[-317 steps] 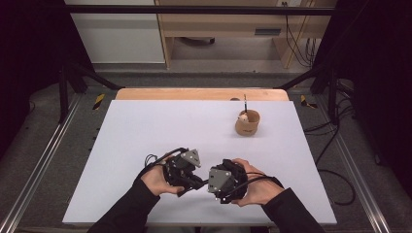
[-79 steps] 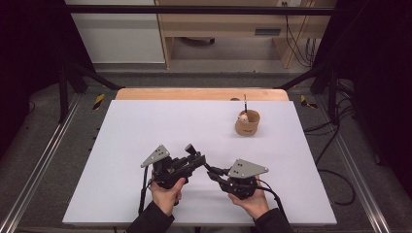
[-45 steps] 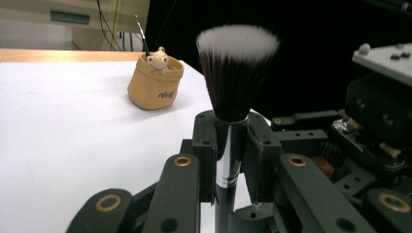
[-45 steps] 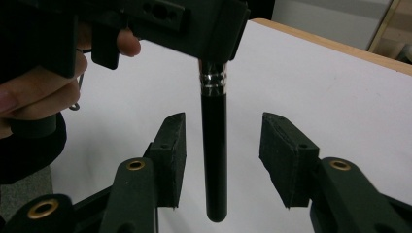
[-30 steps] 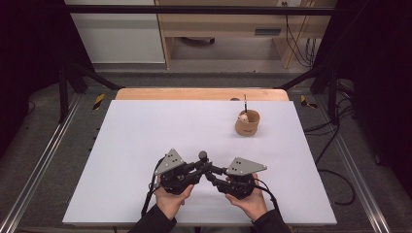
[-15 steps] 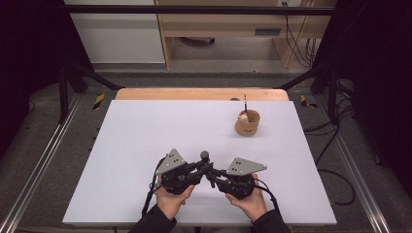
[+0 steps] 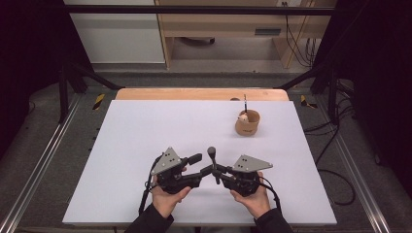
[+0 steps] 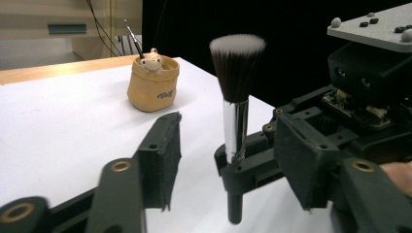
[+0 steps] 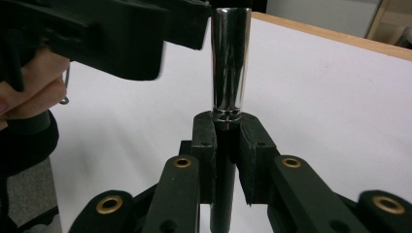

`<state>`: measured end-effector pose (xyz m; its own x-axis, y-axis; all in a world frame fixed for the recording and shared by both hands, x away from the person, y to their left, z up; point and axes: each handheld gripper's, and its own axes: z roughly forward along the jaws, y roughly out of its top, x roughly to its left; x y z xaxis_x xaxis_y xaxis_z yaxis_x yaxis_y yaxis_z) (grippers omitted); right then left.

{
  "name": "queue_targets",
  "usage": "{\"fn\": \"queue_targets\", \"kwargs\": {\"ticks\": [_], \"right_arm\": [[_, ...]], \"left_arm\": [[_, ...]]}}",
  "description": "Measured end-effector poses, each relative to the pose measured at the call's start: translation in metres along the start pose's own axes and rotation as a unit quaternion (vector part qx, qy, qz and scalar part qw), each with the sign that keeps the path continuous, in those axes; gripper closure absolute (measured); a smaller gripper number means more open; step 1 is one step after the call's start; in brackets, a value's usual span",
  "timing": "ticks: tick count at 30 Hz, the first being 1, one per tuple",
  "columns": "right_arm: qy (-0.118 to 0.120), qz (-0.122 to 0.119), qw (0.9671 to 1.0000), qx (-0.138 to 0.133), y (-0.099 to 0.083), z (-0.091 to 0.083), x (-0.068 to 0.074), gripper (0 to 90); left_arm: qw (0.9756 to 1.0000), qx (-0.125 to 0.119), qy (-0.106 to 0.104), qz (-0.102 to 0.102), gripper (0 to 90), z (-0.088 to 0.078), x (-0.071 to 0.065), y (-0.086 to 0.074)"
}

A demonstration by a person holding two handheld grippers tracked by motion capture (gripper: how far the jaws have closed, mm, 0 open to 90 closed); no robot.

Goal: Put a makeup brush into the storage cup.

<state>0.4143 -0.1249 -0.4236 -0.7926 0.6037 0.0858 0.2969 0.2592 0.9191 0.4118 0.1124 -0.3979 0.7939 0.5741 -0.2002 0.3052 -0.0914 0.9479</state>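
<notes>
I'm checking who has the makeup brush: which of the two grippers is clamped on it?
The right gripper, its jaws pinching the brush at its black handle. The left gripper stands open beside it, having just let go.

The brush [image 7: 212, 154] has just been let go by the left gripper [image 7: 200, 165], jaws opened; it's now pinched upright by the right gripper [image 7: 215, 171].

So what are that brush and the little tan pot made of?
Brush: shiny chrome-like metal collar that mirrors the room, matte black handle, probably plastic, soft dark bristles with pale tips. Pot: tan and matte, maybe ceramic or soft leather; hard to tell.
</notes>
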Motion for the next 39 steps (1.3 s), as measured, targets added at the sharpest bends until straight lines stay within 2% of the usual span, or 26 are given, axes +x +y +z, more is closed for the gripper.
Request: {"fn": "queue_targets", "kwargs": {"ticks": [12, 19, 27, 39], "right_arm": [[-0.027, 0.008, 0.9996, -0.008, 0.0, -0.009, -0.013, 79.3], [-0.035, 0.011, 0.9992, -0.014, 0.001, -0.015, -0.018, 79.3], [-0.045, 0.009, 0.9988, -0.016, 0.003, -0.02, -0.022, 79.3], [-0.062, 0.012, 0.9977, -0.023, 0.009, -0.028, -0.03, 79.2]], "left_arm": [[0.9996, 0.003, 0.019, 0.022, 25.6, -0.022, 0.014, 0.007], [0.9985, 0.023, 0.034, 0.036, 15.1, -0.034, 0.024, 0.005], [0.9969, 0.027, 0.061, 0.043, 10.5, -0.056, 0.038, 0.004], [0.9935, 0.025, 0.106, 0.033, 8.6, -0.097, 0.064, -0.002]]}}
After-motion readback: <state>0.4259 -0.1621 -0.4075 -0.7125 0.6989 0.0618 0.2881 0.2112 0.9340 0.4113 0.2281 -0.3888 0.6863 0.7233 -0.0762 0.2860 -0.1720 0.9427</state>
